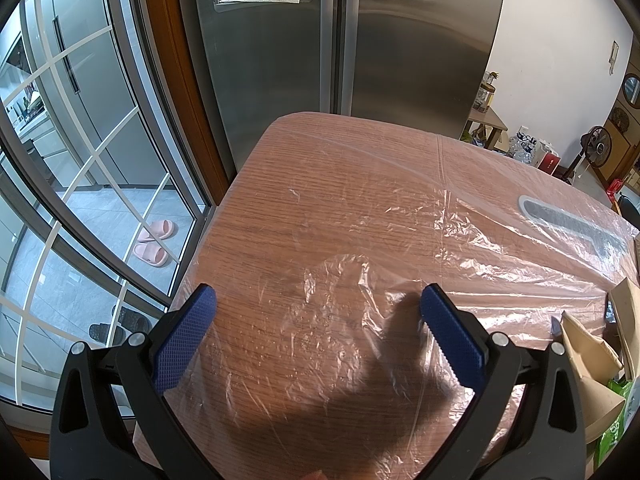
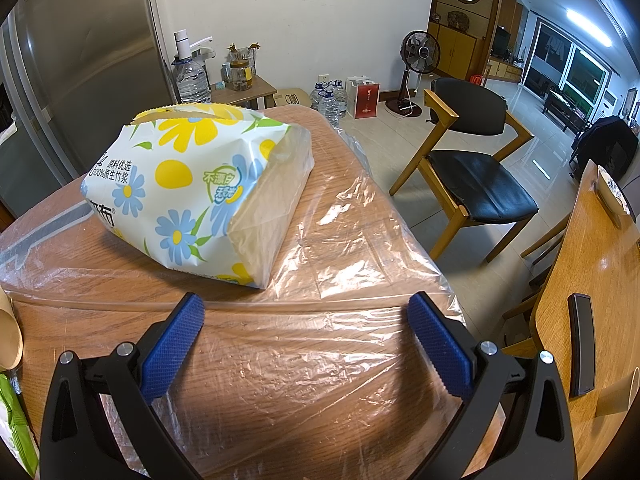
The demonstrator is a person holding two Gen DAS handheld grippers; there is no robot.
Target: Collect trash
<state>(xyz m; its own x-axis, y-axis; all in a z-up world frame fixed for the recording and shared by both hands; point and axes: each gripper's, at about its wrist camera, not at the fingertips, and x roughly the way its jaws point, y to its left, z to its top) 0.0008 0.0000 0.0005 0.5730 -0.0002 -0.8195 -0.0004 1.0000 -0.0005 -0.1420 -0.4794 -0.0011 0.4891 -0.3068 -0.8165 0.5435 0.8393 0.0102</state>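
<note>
- Lying tilted on the plastic-covered table (image 2: pixel 280 360): flowered tissue pack (image 2: pixel 192 196), long axis running toward the fridge (image 2: pixel 80 60).
- Hovering wide apart, empty: left tongs (image 1: pixel 318 316), right tongs (image 2: pixel 306 320).

Tissue pack (image 2: pixel 192 196) reads "100%原生竹浆"; "原料优选".

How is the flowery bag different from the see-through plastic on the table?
The flowery bag is white with yellow and blue flowers; the clear plastic sheet has no colour. The bag stands puffed up; the sheet lies flat and crinkled. The bag covers one spot; the sheet spreads across the table. Both rest on that table.
</note>
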